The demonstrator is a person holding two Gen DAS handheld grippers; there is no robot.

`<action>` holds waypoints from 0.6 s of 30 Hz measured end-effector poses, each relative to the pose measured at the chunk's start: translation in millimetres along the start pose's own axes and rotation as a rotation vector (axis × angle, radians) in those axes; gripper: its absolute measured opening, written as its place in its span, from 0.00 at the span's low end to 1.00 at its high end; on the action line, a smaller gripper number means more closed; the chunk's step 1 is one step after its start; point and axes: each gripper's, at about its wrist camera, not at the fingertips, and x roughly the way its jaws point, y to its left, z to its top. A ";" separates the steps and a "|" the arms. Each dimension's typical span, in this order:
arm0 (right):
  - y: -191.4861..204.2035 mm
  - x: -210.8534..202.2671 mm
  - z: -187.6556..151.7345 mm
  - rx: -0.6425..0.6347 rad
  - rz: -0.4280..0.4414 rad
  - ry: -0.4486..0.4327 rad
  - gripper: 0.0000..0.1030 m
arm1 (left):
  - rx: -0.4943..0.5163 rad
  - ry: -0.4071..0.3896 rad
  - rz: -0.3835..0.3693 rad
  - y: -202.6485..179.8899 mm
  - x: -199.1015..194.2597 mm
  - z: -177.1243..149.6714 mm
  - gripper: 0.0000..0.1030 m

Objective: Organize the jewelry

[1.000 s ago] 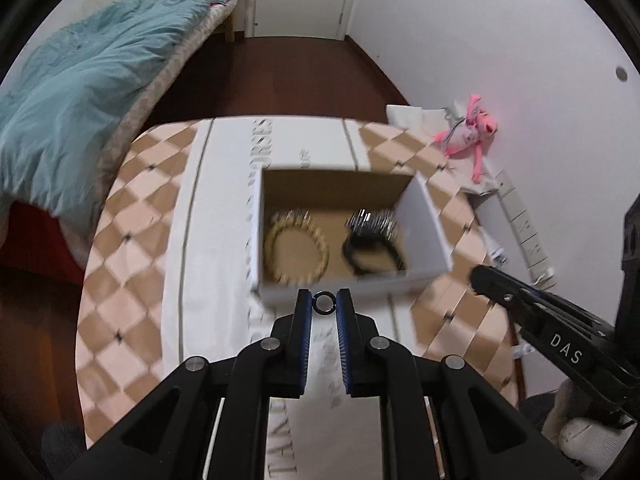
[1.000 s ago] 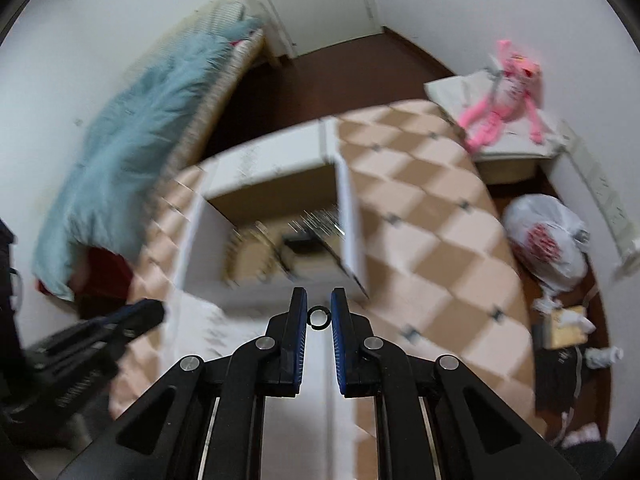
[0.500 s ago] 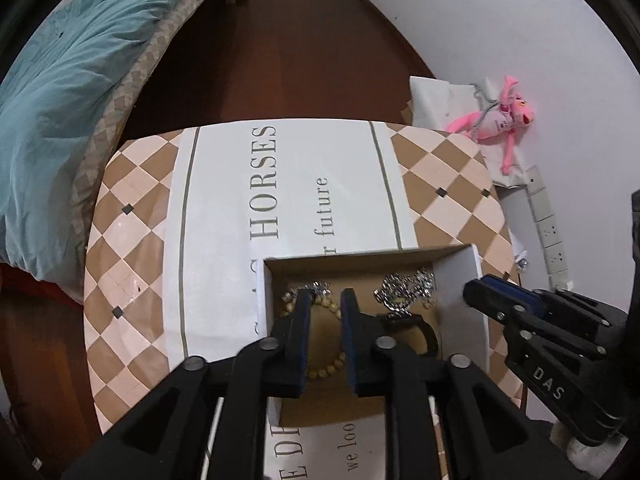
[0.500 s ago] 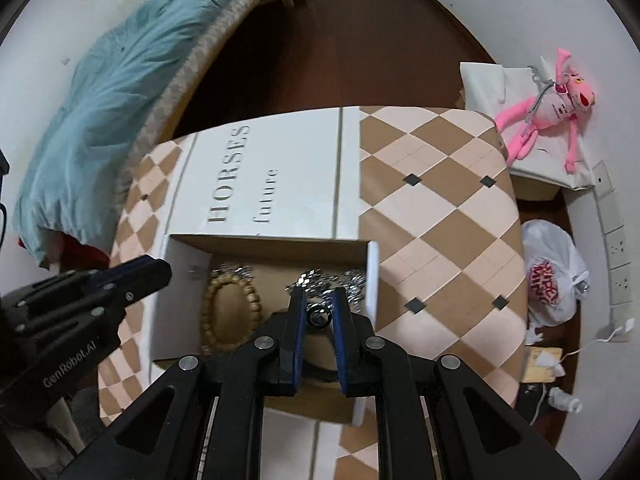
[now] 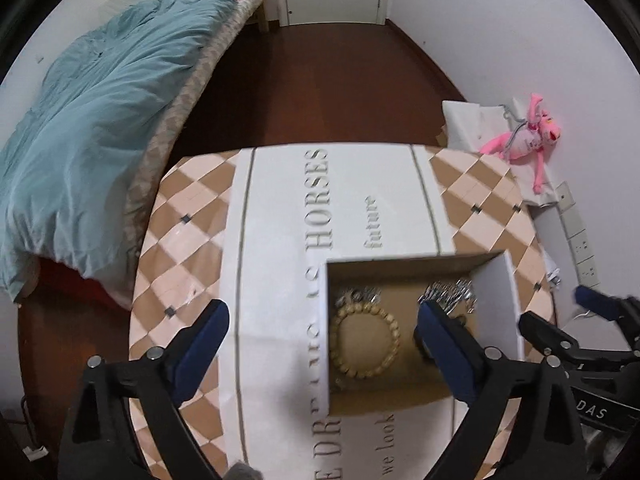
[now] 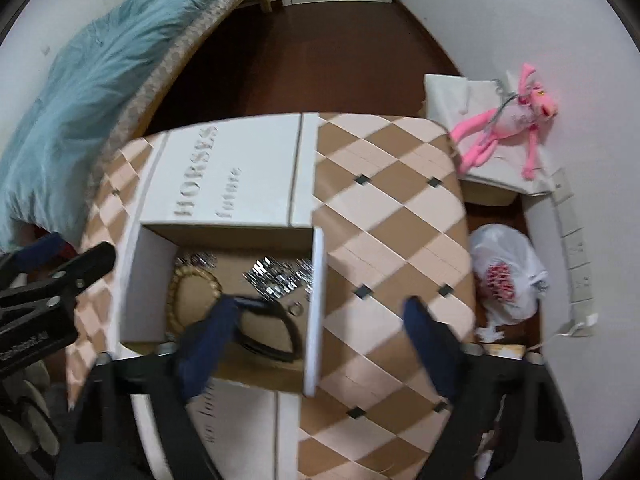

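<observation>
Both hand-held grippers hang spread and empty over the cardboard box (image 6: 316, 312) on the tabletop (image 6: 392, 216): the left hand-held gripper (image 5: 322, 316), the right hand-held gripper (image 6: 320, 312). Inside lie a wooden bead bracelet (image 5: 365, 342), a silver chain (image 6: 280, 274), a black band (image 6: 276, 332) and a small ring (image 6: 295, 309). All look light; the ring seems slippery, best pinched across its rim. The cloth reads "HORSES" and "future".
</observation>
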 end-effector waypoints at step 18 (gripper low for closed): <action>8.3 -54.0 -69.8 0.029 -0.107 -0.079 0.98 | -0.031 -0.086 0.013 3.4 -52.7 -62.8 0.98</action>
